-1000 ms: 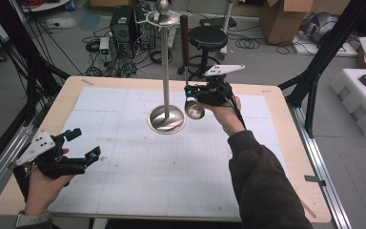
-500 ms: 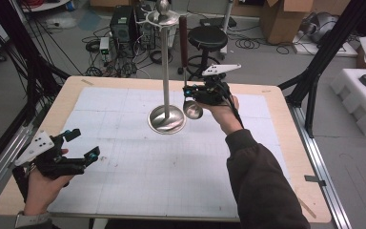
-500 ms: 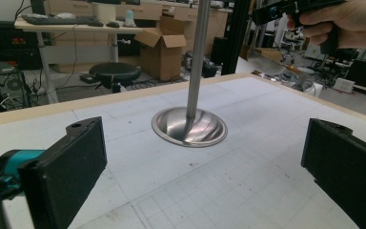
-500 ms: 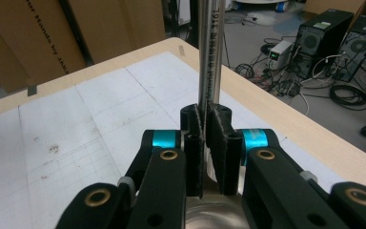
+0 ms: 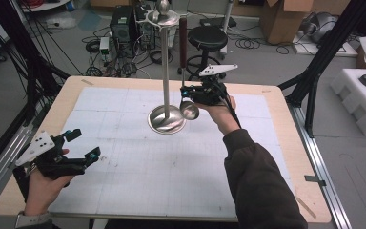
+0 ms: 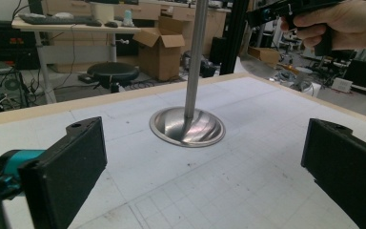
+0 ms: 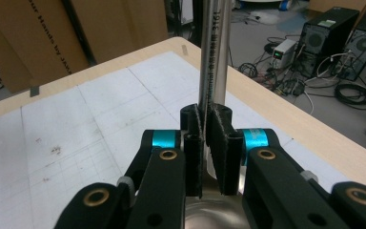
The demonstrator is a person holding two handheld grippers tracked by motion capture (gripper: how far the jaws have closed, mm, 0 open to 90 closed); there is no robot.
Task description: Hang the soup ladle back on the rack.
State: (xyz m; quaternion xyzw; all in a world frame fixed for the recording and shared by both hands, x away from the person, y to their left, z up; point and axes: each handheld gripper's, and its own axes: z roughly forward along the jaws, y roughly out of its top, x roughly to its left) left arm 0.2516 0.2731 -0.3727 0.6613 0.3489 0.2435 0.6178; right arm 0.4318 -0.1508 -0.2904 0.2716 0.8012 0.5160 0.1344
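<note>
I hold a gripper in each hand over a pale tabletop (image 5: 124,191) covered with a white gridded mat.

My right gripper (image 5: 190,95) is raised over the far middle of the tabletop, just right of a tall metal stand. Its jaws are nearly closed and clamp the thin steel handle of a ladle (image 5: 188,109). The ladle stands upright: its round shiny bowl hangs just below the jaws, and its dark upper handle rises above my hand. In the right gripper view, the two black pads press on either side of the steel handle (image 7: 214,71), with the bowl's rim glinting at the bottom edge.

The stand (image 5: 166,117) has a round domed base resting on the mat and a slim pole going up to a small dish at the top. The ladle's bowl is just beside the base on its right; I cannot tell whether they touch.

My left gripper (image 5: 83,145) is low over the near left corner, well apart from the stand. Its jaws stand wide with nothing between them, pointing toward the stand's base (image 6: 187,126).
</note>
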